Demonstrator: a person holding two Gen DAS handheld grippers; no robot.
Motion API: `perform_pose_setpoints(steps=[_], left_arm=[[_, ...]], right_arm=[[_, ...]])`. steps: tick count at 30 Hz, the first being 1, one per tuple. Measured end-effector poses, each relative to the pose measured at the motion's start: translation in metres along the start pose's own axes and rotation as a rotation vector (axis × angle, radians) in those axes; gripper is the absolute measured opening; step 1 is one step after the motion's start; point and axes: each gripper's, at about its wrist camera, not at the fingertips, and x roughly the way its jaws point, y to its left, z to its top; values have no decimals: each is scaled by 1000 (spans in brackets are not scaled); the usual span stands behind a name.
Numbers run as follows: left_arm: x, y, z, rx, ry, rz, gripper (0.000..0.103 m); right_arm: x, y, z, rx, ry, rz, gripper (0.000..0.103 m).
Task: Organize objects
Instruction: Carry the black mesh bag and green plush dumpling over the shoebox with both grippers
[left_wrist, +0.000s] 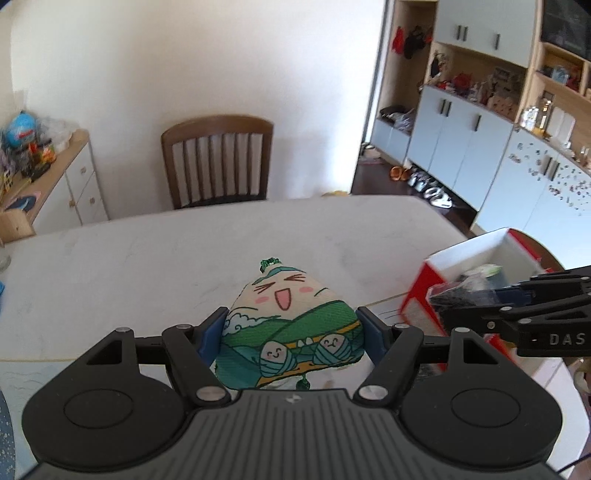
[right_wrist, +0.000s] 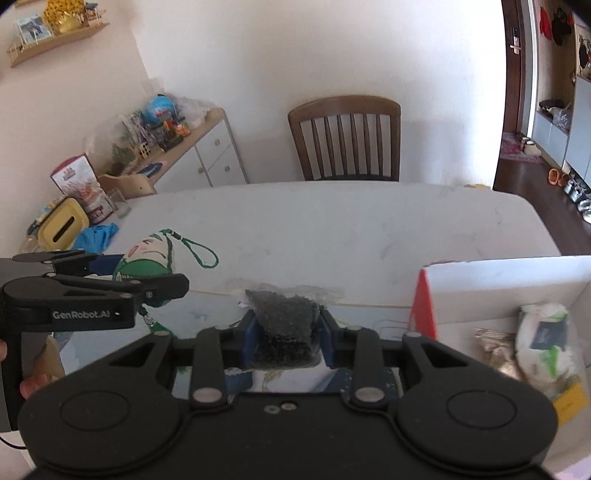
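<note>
My left gripper (left_wrist: 291, 332) is shut on a plush rice-dumpling toy (left_wrist: 291, 317) with a laughing face and green wrap, held above the table. It also shows in the right wrist view (right_wrist: 147, 262) at the left, with its green cord loop. My right gripper (right_wrist: 284, 328) is shut on a clear bag of small black beads (right_wrist: 284, 332), held above the table's near side. In the left wrist view the right gripper (left_wrist: 439, 295) is at the right with the bag (left_wrist: 454, 291), in front of a red and white box (left_wrist: 480, 254).
The box (right_wrist: 498, 277) stands at the right and holds packets and a white-green bag (right_wrist: 543, 343). A white oval table (right_wrist: 332, 229) lies ahead with a wooden chair (right_wrist: 345, 136) behind it. A yellow tissue box (right_wrist: 62, 225) and blue cloth (right_wrist: 96, 236) sit at the table's left end.
</note>
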Motion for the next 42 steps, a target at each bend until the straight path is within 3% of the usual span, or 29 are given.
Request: perform_pose_setpoints(steps=[11, 24, 33, 42], left_arm=[[-19, -90, 10, 67, -12, -91, 73], [9, -201, 30, 148, -7, -165, 74], [51, -260, 47, 193, 15, -187, 74], [103, -281, 32, 190, 120, -176, 74]], right_arm=[[-62, -46, -12, -10, -8, -28, 33], [-114, -141, -30, 30, -44, -104, 33], [-122, -201, -36, 48, -32, -150, 33], [-101, -232, -39, 8, 3, -141, 33]])
